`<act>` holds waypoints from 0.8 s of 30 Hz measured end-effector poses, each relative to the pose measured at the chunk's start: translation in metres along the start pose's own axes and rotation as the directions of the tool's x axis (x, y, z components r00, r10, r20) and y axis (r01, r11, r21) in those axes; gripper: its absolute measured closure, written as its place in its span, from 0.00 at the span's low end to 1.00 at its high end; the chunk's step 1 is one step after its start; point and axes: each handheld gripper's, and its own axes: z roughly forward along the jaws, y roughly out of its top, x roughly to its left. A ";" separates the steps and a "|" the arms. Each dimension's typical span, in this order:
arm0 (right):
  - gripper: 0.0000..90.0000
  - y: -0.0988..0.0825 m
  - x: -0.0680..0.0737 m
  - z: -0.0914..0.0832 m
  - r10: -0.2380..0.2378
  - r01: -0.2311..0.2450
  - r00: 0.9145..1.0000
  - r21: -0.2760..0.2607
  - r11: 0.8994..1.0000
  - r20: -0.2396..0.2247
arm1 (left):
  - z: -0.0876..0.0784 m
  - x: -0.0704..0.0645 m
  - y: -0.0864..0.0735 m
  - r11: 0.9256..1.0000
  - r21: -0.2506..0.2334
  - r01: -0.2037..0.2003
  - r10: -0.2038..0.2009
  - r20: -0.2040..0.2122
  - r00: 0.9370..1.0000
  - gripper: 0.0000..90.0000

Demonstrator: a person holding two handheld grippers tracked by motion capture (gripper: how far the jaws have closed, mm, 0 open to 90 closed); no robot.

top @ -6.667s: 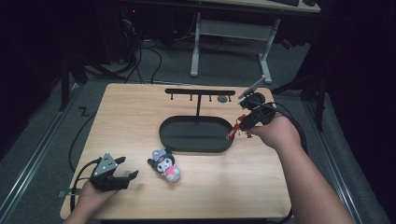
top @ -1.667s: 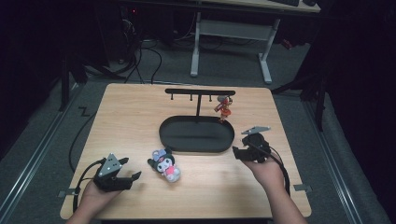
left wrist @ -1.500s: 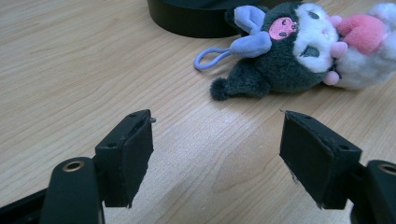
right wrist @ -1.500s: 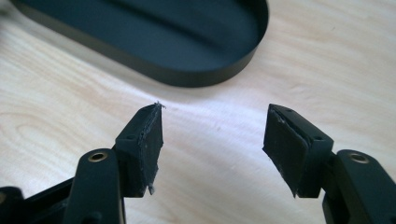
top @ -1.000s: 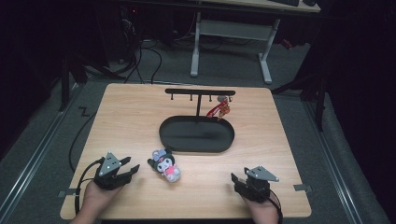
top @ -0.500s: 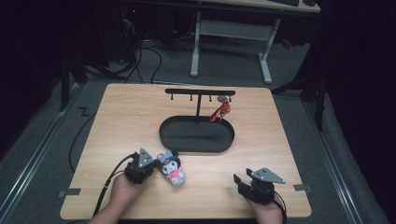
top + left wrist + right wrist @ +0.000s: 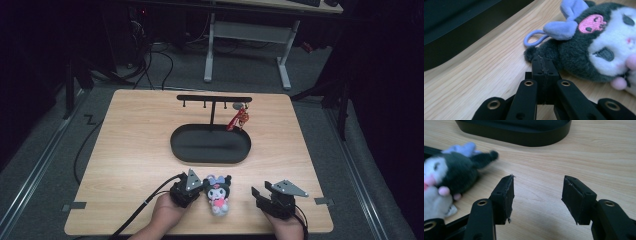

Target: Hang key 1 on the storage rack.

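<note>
Plush toy (image 7: 218, 194) lies on the worktop (image 7: 130, 150), its dark ear at the left gripper's (image 7: 543, 65) clenched fingers, while the right gripper's (image 7: 537, 195) fingers stand released, apart.

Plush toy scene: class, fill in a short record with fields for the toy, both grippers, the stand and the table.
toy: dark plush toy with lilac loop, lying on the table
left gripper: jaws shut, tips against the toy's dark ear; whether any plush is pinched cannot be told
right gripper: open, nothing between the jaws, right of the toy
stand: black hook rack over an oval tray
on rack: red charm hanging at the right end
</note>
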 end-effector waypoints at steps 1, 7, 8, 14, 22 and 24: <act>0.48 0.000 0.001 -0.001 0.007 -0.007 1.000 -0.004 1.000 -0.009 | 0.000 -0.001 0.001 1.000 -0.004 0.003 -0.003 0.001 1.000 1.00; 0.48 0.004 0.019 -0.008 0.009 -0.010 0.998 -0.026 1.000 -0.057 | -0.034 0.025 -0.011 0.999 -0.043 0.015 -0.018 -0.062 0.998 0.91; 0.48 0.005 0.024 -0.009 0.003 -0.005 0.998 -0.031 0.999 -0.069 | -0.041 0.031 -0.014 0.999 -0.049 0.018 -0.021 -0.070 0.997 0.88; 0.49 0.008 0.052 -0.008 -0.028 0.024 0.991 -0.034 0.999 -0.133 | -0.091 0.075 -0.050 0.998 -0.058 -0.008 -0.006 -0.222 0.975 0.67; 0.27 0.012 0.090 0.008 -0.049 0.052 0.974 0.009 0.999 -0.222 | -0.120 0.101 -0.071 0.982 -0.181 0.062 -0.104 -0.233 0.967 0.63; 0.22 0.009 0.096 0.014 -0.065 0.075 0.976 0.040 0.996 -0.206 | -0.119 0.104 -0.074 0.982 -0.174 0.076 -0.115 -0.228 0.967 0.63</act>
